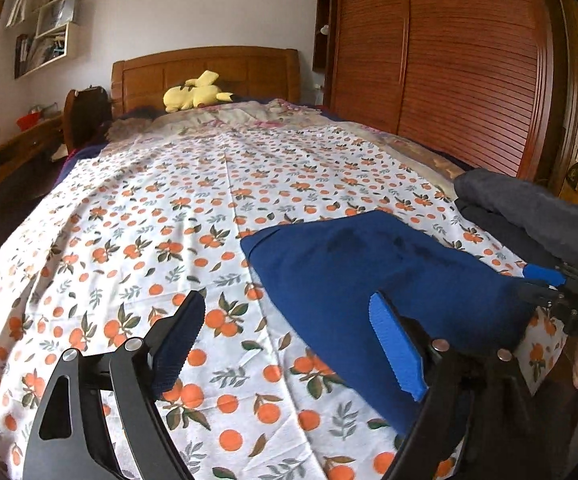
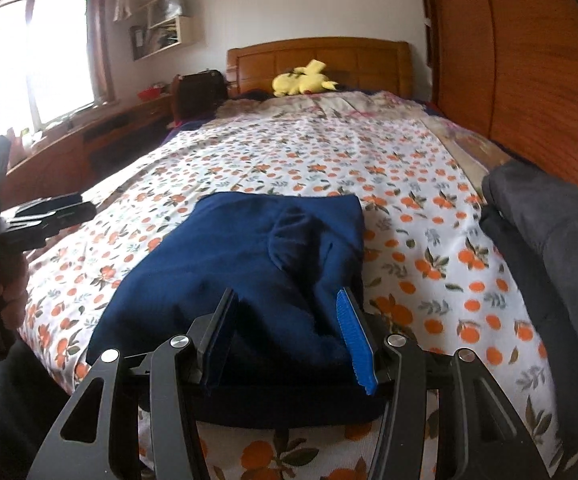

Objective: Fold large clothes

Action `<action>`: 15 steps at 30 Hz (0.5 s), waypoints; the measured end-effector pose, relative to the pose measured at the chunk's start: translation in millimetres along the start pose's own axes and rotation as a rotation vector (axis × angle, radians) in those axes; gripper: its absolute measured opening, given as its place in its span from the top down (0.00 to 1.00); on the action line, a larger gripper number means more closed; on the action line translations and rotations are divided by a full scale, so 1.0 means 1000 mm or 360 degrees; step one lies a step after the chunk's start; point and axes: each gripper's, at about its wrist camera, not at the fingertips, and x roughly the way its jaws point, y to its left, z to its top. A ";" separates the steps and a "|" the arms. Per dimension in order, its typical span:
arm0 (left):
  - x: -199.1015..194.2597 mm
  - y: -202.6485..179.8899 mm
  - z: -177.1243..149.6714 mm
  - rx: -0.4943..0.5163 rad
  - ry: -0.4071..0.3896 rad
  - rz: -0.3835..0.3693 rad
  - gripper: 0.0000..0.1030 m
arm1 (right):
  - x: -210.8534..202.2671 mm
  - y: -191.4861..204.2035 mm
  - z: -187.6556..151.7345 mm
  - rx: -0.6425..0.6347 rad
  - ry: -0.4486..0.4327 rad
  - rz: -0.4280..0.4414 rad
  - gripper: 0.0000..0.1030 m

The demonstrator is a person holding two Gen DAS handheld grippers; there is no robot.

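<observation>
Now both grippers' jaws gape, empty: left (image 1: 289, 344), right (image 2: 291, 340), by blue garment (image 2: 257, 264)

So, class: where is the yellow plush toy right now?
The yellow plush toy lies at the far end of the bed, against the wooden headboard, centred in both wrist views, far beyond the blue garment.

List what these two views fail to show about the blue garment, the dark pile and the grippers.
- Blue garment: its near edge is hidden behind the right gripper in the right wrist view, so any grip on it cannot be confirmed.
- Dark clothes pile: cut off by the right frame edge in both views.
- Left gripper: open over the orange-print sheet; whether it touches the sheet is unclear.
</observation>
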 end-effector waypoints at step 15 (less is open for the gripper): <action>0.025 0.010 -0.009 0.0011 0.0067 0.0000 0.11 | -0.014 -0.020 -0.009 0.0009 -0.0007 -0.0142 0.92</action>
